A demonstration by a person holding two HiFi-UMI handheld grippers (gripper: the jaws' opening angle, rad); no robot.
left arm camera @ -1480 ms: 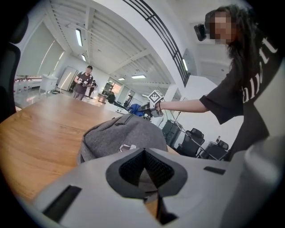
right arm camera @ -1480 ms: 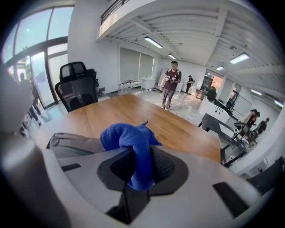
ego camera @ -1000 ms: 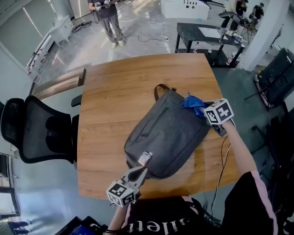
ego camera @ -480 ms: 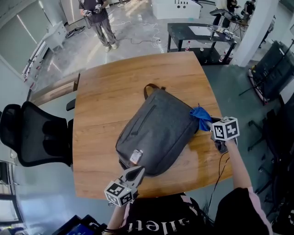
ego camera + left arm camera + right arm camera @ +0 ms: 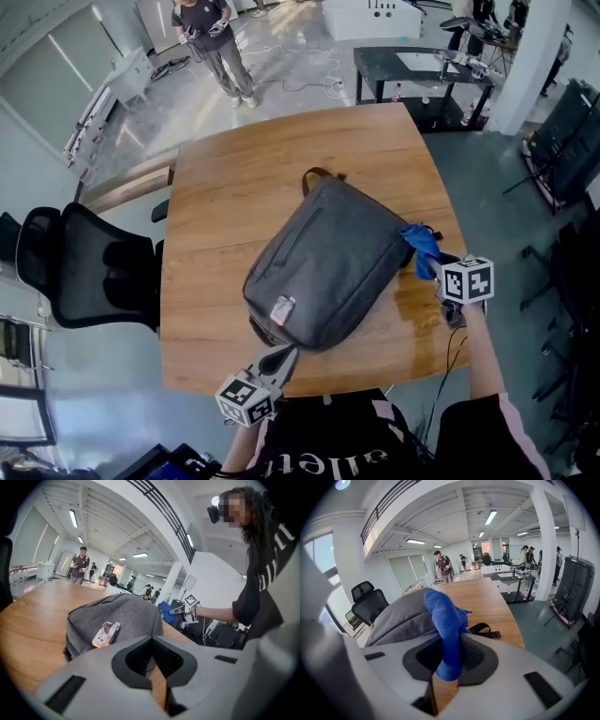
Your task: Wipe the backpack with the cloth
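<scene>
Head view: a grey backpack point(image 5: 328, 258) lies slantwise on the wooden table point(image 5: 234, 178), with its carry loop at the far end. A small pale tag point(image 5: 281, 309) sits near its near end. The blue cloth point(image 5: 422, 248) hangs against the bag's right side edge, in front of the right gripper point(image 5: 434, 267). The left gripper point(image 5: 284, 354) points at the bag's near end, just below the tag. A black office chair point(image 5: 89, 267) stands left of the table and a person point(image 5: 217, 42) stands beyond it.

Left gripper view: its jaws are pressed together at the tips and hold nothing. Only wood shows in the gap behind them. From this low angle the backpack point(image 5: 117, 613) rises as a hump and the tag point(image 5: 106, 633) juts up from it. The cloth point(image 5: 166, 612) shows small beyond the bag.

Right gripper view: the jaws are clenched on the cloth point(image 5: 446, 620), which stands up between them. A black strap point(image 5: 483, 630), barely seen from above, lies on the table point(image 5: 487, 597) beside the backpack point(image 5: 401, 616).

A second ago the cloth lay on the bag's far right corner. It has since come down along the right edge. The left gripper has stayed at the near end.

White letters on the wearer's black shirt are cut off, and the tag's print is too small to read.
</scene>
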